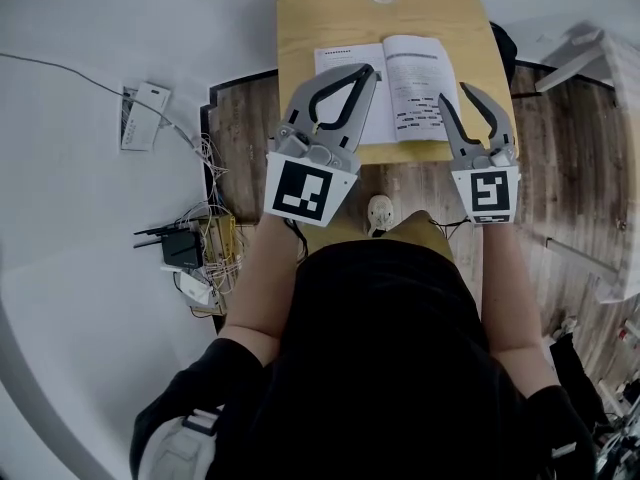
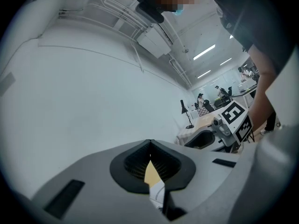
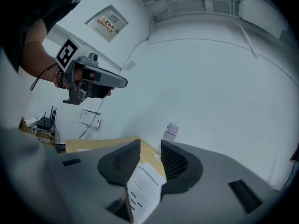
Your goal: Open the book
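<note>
Black-clad torso (image 1: 400, 348) behind both grippers: left gripper (image 1: 366, 72) clenched tip to tip, empty; right gripper (image 1: 456, 95) released, jaws parted. Open book (image 1: 395, 88) flat on table (image 1: 300, 28), just beyond both jaw pairs.

Light is bright and even across the room; ceiling strip lights (image 2: 204, 52) glow far off in the left gripper view. The open book (image 1: 415, 83) shows white without glare, and the table (image 1: 300, 28) carries only faint shadows. Every view bends at its edges, corners dark, nearest foreground soft.
</note>
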Action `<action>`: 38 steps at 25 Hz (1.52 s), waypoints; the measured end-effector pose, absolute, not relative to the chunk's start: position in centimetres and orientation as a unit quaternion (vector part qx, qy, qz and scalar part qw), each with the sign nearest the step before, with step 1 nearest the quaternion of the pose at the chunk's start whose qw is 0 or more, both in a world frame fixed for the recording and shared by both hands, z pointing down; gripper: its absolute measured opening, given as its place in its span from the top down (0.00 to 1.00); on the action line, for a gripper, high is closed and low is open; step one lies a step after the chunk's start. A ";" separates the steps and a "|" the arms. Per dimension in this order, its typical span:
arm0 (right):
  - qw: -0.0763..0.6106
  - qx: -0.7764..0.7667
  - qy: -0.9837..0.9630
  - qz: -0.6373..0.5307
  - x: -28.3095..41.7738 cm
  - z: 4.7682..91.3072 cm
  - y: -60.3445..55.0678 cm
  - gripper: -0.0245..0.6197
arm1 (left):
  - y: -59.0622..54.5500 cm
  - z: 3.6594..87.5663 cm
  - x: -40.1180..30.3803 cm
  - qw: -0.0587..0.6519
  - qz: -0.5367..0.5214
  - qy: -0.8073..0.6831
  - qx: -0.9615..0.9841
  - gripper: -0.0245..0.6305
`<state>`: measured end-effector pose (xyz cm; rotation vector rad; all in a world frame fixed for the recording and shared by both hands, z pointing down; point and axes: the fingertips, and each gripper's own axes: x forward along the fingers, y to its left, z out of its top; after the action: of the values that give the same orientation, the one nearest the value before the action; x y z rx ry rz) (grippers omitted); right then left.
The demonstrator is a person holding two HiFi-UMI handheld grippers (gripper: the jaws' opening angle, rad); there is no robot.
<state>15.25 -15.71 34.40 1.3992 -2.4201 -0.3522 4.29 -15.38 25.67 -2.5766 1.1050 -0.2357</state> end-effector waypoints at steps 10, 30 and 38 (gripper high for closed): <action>0.124 0.479 -0.854 -0.160 14.4 29.4 -15.6 0.77 | -15.5 24.1 4.0 0.173 -0.072 0.388 -0.902 0.95; 0.082 0.428 -0.880 -0.189 9.3 25.1 -14.3 0.87 | -15.0 22.8 3.0 0.182 -0.066 0.379 -0.905 0.95; 0.052 0.405 -0.890 -0.202 7.8 22.6 -13.3 0.90 | -14.5 21.9 2.0 0.188 -0.064 0.383 -0.902 0.95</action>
<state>7.78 -13.34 22.62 1.2305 -2.7084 -0.6140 2.00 -14.46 21.95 -2.5381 1.0775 -0.1790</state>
